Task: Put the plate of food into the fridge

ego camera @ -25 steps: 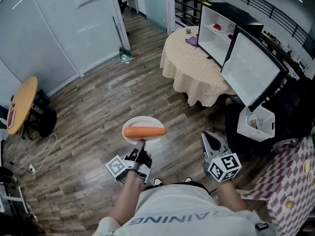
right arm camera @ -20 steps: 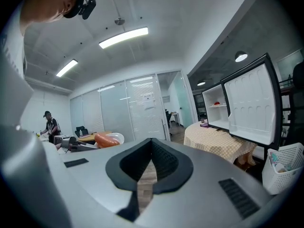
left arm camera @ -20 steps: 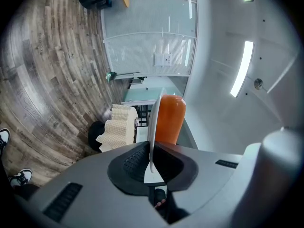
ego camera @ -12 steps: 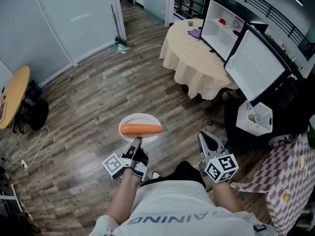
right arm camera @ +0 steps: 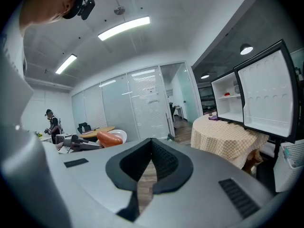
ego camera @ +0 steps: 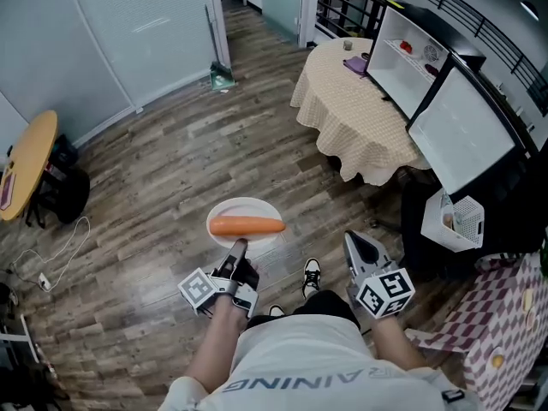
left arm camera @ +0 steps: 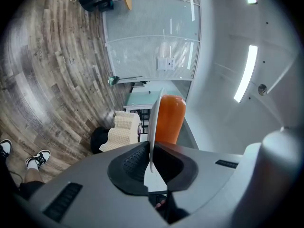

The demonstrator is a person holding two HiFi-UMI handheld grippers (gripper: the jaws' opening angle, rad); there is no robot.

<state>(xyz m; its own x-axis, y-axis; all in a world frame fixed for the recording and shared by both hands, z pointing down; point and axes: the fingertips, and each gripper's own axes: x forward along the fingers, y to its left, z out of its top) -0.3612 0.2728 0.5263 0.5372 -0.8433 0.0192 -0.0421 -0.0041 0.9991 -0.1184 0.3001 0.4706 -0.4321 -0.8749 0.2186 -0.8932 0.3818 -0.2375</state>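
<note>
A white plate [ego camera: 243, 213] with an orange carrot-like piece of food [ego camera: 247, 226] on it hangs level above the wood floor. My left gripper [ego camera: 238, 248] is shut on the plate's near rim. In the left gripper view the plate [left arm camera: 153, 127] stands edge-on between the pads, with the food [left arm camera: 170, 120] behind it. My right gripper [ego camera: 361, 246] is shut with nothing in it, held to the right of the plate. The small white fridge [ego camera: 411, 67] stands on a round table at the upper right, its door [ego camera: 462, 131] swung open; it also shows in the right gripper view [right arm camera: 228, 101].
The round table [ego camera: 355, 114] wears a checked cloth. A white basket [ego camera: 461, 221] sits under the fridge door. A round wooden table [ego camera: 26, 165] stands at the left edge and glass partitions [ego camera: 103, 32] at the back. The person's shoe [ego camera: 312, 274] shows below the plate.
The view has shifted: the table and fridge now sit a little further right and the shoes appear on the floor. The plate stays held in my left gripper.
</note>
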